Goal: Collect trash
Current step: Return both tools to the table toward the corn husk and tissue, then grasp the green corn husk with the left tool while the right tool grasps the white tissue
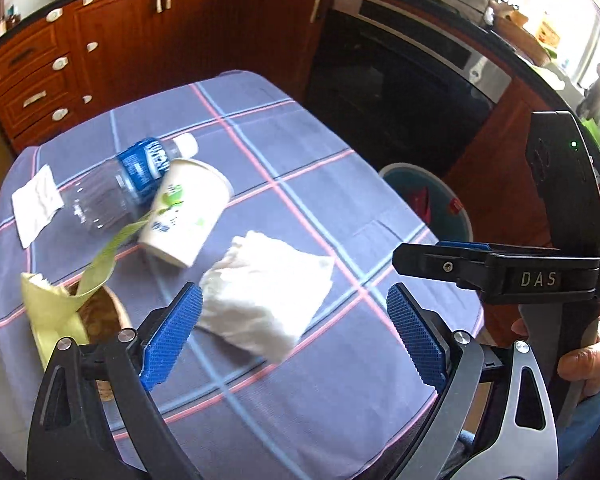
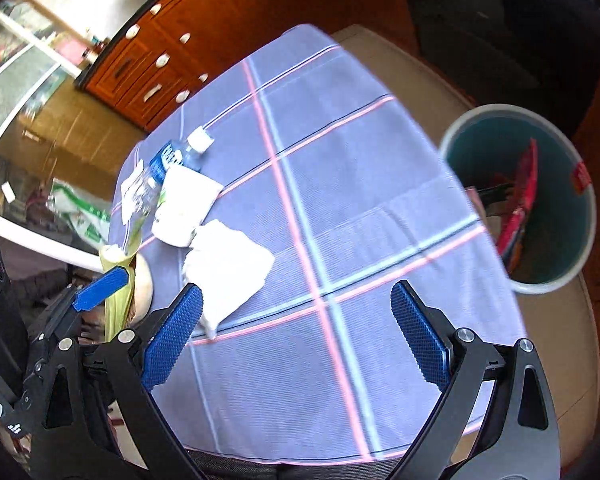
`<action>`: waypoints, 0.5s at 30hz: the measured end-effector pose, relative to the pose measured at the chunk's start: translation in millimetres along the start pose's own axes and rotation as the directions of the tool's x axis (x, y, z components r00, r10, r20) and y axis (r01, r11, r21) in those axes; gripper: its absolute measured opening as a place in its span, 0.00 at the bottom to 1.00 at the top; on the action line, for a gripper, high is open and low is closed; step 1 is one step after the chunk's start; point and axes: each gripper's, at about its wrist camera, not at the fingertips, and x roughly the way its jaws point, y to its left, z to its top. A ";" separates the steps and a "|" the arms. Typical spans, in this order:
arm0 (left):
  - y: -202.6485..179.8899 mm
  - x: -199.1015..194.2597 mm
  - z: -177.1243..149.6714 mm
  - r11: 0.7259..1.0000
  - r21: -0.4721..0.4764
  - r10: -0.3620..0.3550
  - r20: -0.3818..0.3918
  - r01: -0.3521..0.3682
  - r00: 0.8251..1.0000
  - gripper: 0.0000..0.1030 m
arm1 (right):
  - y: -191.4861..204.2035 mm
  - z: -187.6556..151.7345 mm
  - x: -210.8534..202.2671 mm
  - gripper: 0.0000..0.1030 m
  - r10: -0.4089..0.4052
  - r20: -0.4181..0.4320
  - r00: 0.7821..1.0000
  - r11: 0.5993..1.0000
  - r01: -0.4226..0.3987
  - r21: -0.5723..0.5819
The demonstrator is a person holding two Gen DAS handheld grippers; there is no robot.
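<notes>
Both tools are up over the bench [image 1: 300, 380], which wears a purple-grey cloth crossed with pink and pale-blue stripes. The left tool [image 1: 296, 336] has its blue pads spread wide with nothing between them, and a crumpled white napkin [image 1: 266, 294] lies on the cloth just ahead of them, close to the left-hand pad [image 1: 174, 336]. The right tool [image 2: 298, 336] is spread just as wide, also empty, above bare striped cloth.

Beyond the napkin a white paper cup [image 1: 186, 214] lies on its side, and a clear plastic bottle [image 1: 128, 182] with a blue label and white cap lies against it, both tipped over. Farther to the left a flat white paper [image 1: 36, 204] rests near the cloth's edge. A yellow-green wrapper [image 1: 60, 304] sits in a small round wooden bowl [image 1: 104, 312] at the near left, with a strip trailing up toward the cup.

Off the bench's right edge stands the teal bin [image 2: 518, 196], pale-rimmed, with red packaging [image 2: 522, 196] already inside. In the left wrist view a hand [image 1: 584, 356] grips the right tool's handle at the right margin.
</notes>
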 end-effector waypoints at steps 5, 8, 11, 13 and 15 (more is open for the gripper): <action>52.9 -20.1 -23.6 0.996 -0.062 0.072 0.010 -0.071 0.997 0.92 | 32.3 -3.7 28.6 0.89 -0.011 -0.056 0.998 0.999 0.008 -0.052; 83.8 -29.1 -36.2 0.986 -0.102 0.130 0.007 -0.129 0.991 0.92 | 46.3 -6.1 46.3 0.89 -0.020 -0.083 0.996 0.997 0.015 -0.069; 112.1 -37.2 -47.9 0.974 -0.155 0.168 -0.004 -0.167 0.986 0.92 | 56.2 -6.3 63.0 0.89 -0.042 -0.110 0.993 0.995 0.031 -0.097; 129.9 -42.7 -53.8 0.967 -0.192 0.173 -0.001 -0.170 0.985 0.92 | 63.5 -7.3 73.3 0.89 -0.064 -0.125 0.990 0.992 0.049 -0.116; 141.7 -47.5 -61.4 0.961 -0.224 0.169 0.003 -0.164 0.986 0.92 | 68.7 -9.0 81.7 0.89 -0.075 -0.139 0.987 0.990 0.058 -0.127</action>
